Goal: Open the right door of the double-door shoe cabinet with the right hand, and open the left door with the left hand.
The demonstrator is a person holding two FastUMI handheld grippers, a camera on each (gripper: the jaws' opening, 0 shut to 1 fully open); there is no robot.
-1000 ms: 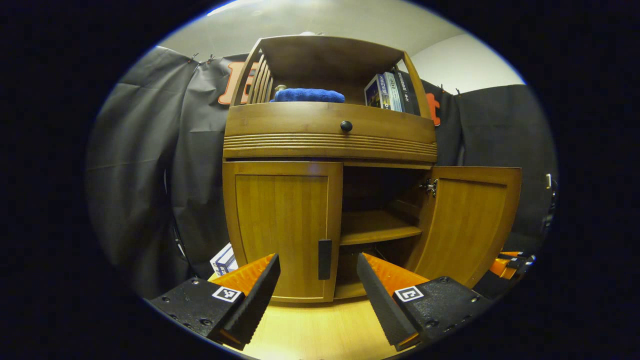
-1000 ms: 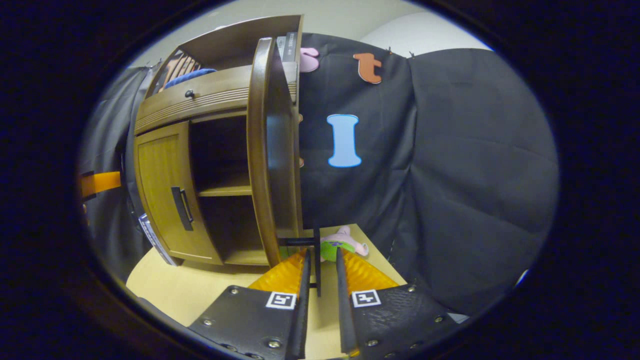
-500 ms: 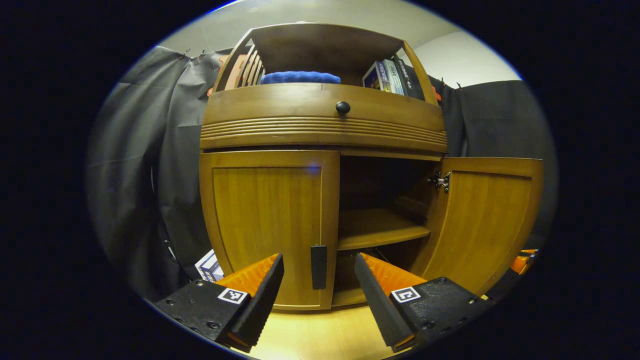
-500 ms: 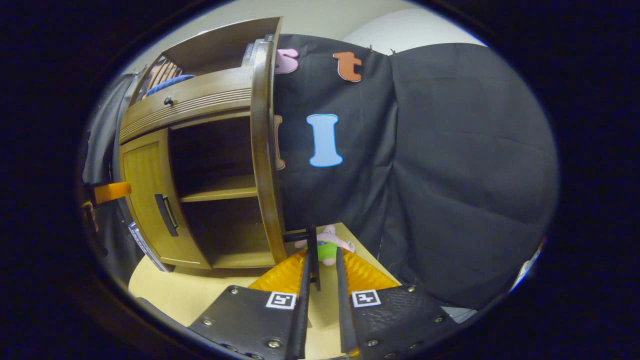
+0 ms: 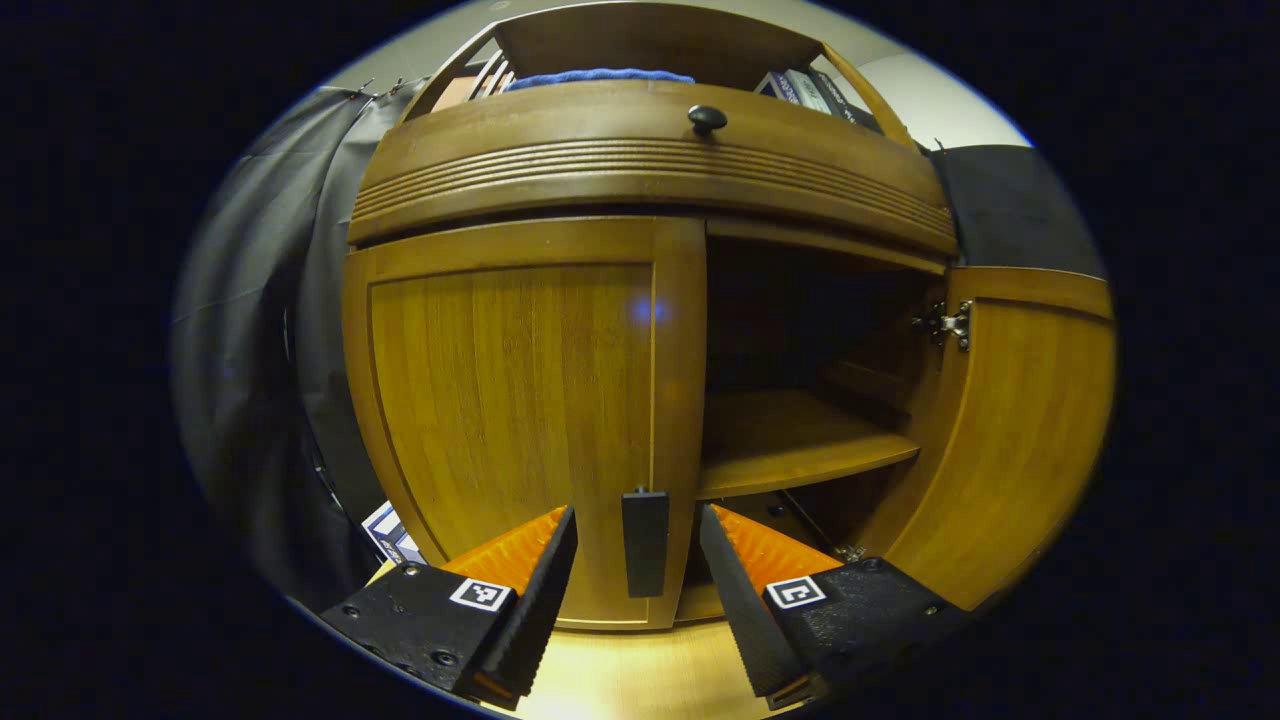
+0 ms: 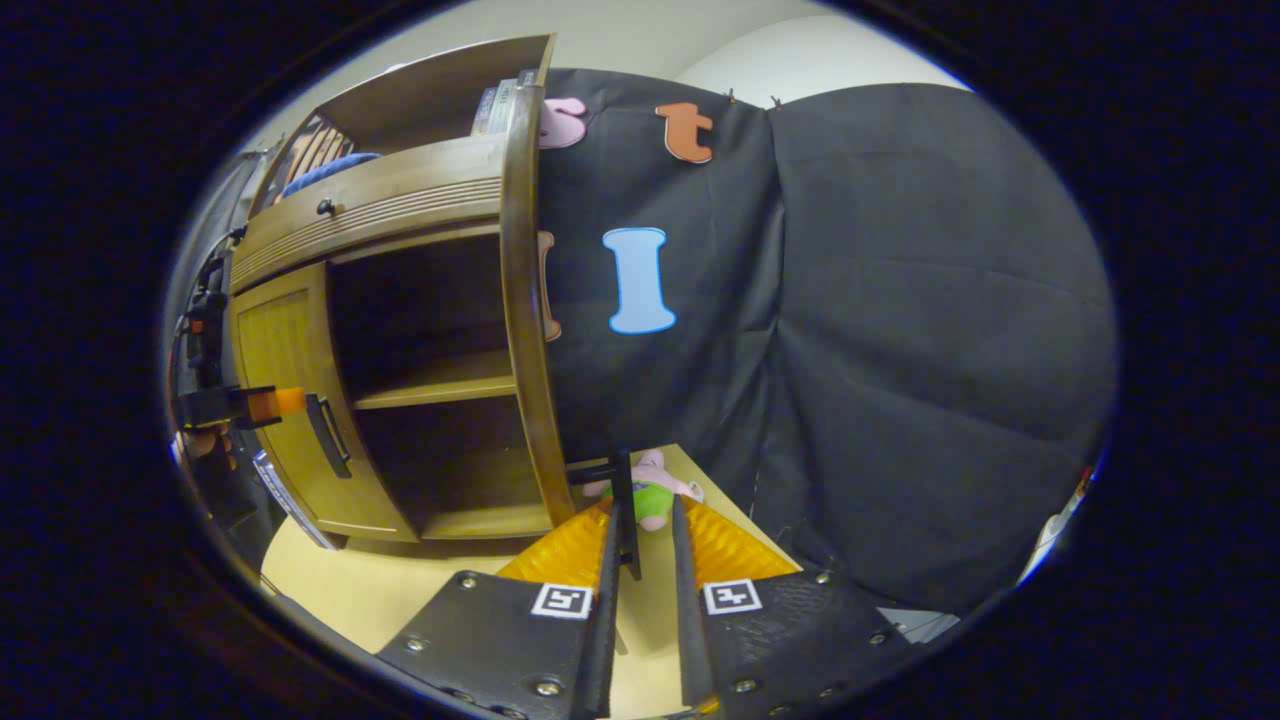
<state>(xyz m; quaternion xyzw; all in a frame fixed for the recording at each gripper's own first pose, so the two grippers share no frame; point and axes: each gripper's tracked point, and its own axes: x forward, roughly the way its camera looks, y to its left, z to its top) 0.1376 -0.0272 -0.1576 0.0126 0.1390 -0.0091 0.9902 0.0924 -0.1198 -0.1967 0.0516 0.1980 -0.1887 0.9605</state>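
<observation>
We see the shoe cabinet [image 5: 640, 180] standing on the desk [image 6: 350, 580], its right door [image 6: 525, 300] swung wide and its left door [image 5: 520, 400] closed. Our left claw [image 5: 635, 580] is spread, one finger on each side of the left door handle [image 5: 645, 540], not touching it. Our right claw [image 6: 640, 580] is nearly pressed together around the right door handle [image 6: 625, 500]; whether both fingers press it we cannot tell

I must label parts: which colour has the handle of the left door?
The handle is black, a plain vertical bar on the brown left door. It shows best in the left gripper view.
</observation>
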